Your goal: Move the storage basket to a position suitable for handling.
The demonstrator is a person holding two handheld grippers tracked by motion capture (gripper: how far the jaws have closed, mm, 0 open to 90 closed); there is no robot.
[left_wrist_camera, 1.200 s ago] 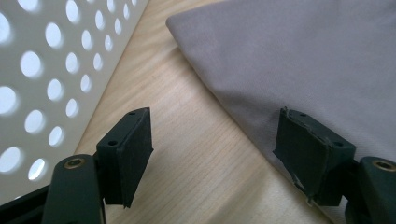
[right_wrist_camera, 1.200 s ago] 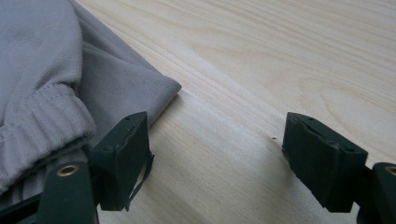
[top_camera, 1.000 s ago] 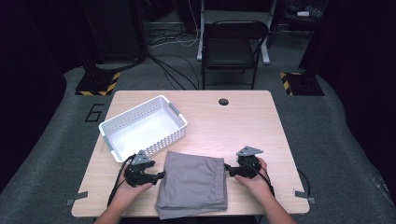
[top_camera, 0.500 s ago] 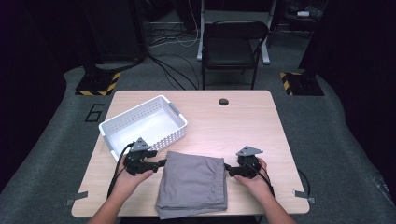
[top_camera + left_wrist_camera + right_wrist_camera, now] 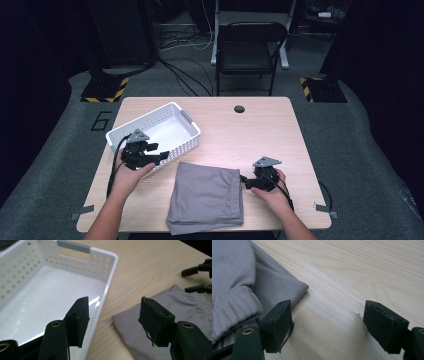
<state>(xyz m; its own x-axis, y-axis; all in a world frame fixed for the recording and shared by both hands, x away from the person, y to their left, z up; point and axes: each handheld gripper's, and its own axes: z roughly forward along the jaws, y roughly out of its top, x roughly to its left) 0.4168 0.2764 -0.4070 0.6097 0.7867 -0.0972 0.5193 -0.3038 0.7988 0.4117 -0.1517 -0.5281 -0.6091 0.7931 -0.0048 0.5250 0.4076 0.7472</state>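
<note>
Left gripper: jaws wide, holding nothing, over near rim of white basket.
Right gripper: jaws wide, empty, just beside right edge of folded grey garment.
Basket: bare inside, at 10 o'clock on table.
Garment: flat at 6 o'clock, near front edge, apart from basket.
Room: black chair at 12 o'clock, dark floor, cables.

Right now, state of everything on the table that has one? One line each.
White basket: upright, nothing inside.
Grey garment: folded, flat on the table, beside the basket, not gripped.
Left tool: open, jaws straddling the basket's near rim, holding nothing.
Right tool: open, at the garment's right edge, holding nothing.
</note>
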